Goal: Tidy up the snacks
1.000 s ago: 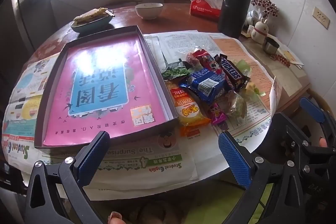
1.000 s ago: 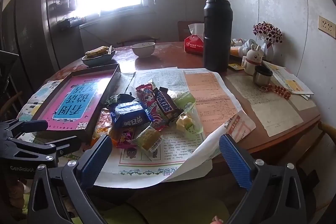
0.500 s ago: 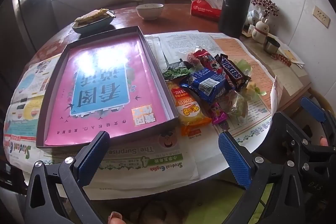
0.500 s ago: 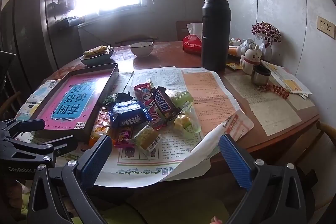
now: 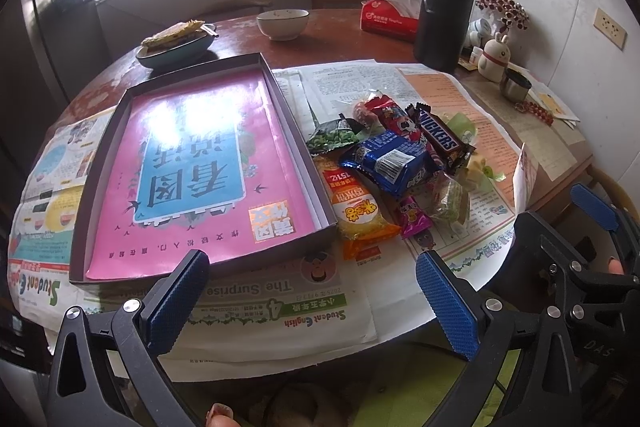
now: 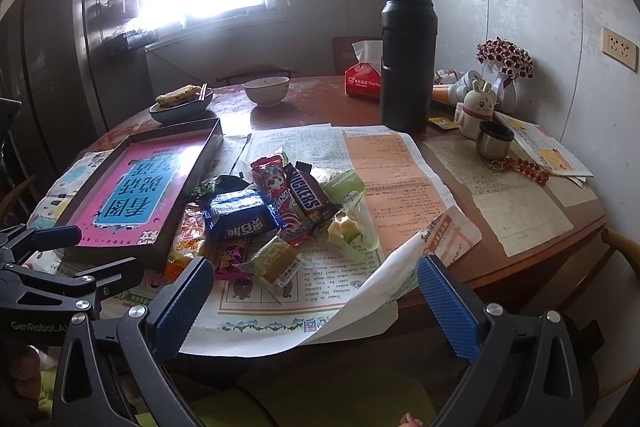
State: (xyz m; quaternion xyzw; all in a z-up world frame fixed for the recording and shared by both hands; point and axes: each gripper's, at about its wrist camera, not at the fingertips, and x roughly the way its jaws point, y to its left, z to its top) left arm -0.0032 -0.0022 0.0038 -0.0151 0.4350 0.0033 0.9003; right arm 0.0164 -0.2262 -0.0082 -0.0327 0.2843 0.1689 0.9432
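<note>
both claws stand wide apart and grip nothing: left gripper (image 5: pixel 312 291) hangs off the near table edge, in front of the tray's near wall; right gripper (image 6: pixel 316 297) hangs off the near edge in front of the snack heap, with a lifted newspaper flap between its fingers and the heap.

round wooden table (image 6: pixel 320 103): near half covered by newspaper sheets (image 5: pixel 256 303); the far half shows bare wood between the dishes.

shallow box tray (image 5: pixel 304 163): long axis runs from near-left to far-right in the left wrist view; its pink printed floor carries no snacks. its right long wall lies just beside the heap.

black flask (image 6: pixel 408 55): upright, well beyond the heap.

snack heap, on the paper to the right of the tray, largest first:
- yellow-orange packet (image 5: pixel 356 211), long axis roughly along the tray wall, touching or nearly touching it.
- blue packet (image 5: pixel 394 159), lying across the middle, on top of others.
- snickers bar (image 5: pixel 440 137), long axis near-right to far-left, tilted over the pile's right side.
- red packet (image 6: pixel 274 177), beside the bar, far end pointing away.
- green pea packet (image 5: pixel 334 137), nearest the tray's mid wall.
- small purple sweet (image 5: pixel 414 221) at the near edge of the heap.

open paper lies between the heap and the near table edge.
</note>
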